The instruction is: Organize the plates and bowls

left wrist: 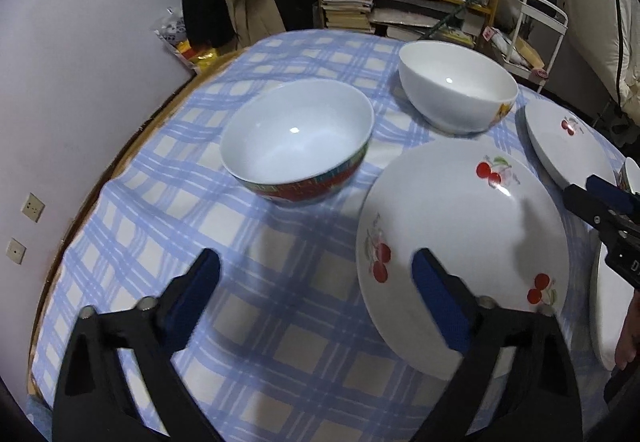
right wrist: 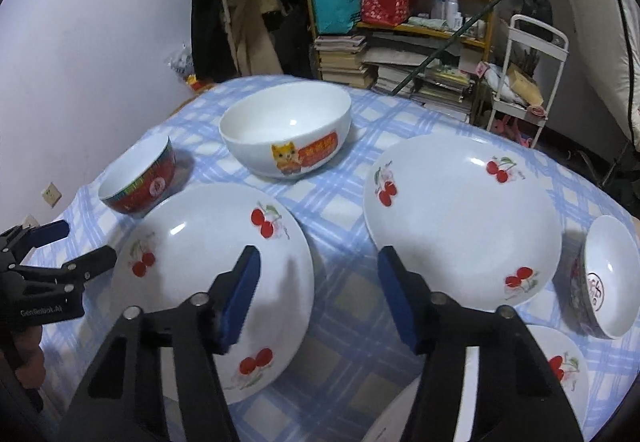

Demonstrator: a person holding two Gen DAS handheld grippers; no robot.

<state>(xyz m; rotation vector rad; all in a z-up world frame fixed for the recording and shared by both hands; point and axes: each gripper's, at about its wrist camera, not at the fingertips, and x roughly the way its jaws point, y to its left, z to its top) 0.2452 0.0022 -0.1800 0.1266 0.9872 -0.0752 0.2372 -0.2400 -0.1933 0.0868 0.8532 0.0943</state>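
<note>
On the blue checked tablecloth lie three white cherry plates: a left one (right wrist: 208, 274) (left wrist: 464, 242), a right one (right wrist: 464, 217) (left wrist: 568, 145), and a near one (right wrist: 560, 370). A red-banded bowl (left wrist: 296, 141) (right wrist: 138, 181) stands at the left, a large white cat-print bowl (right wrist: 286, 131) (left wrist: 456, 85) at the back, and a small patterned bowl (right wrist: 608, 278) lies tilted at the right. My left gripper (left wrist: 316, 278) is open and empty above the cloth, its right finger over the left plate's rim. My right gripper (right wrist: 318, 282) is open and empty, between the left and right plates.
The round table's wooden edge (left wrist: 120, 157) runs close to a lilac wall at the left. Behind the table stand a cluttered yellow shelf (right wrist: 400, 25) with books and bags, hanging coats (right wrist: 240, 1) and a white trolley (right wrist: 532, 81).
</note>
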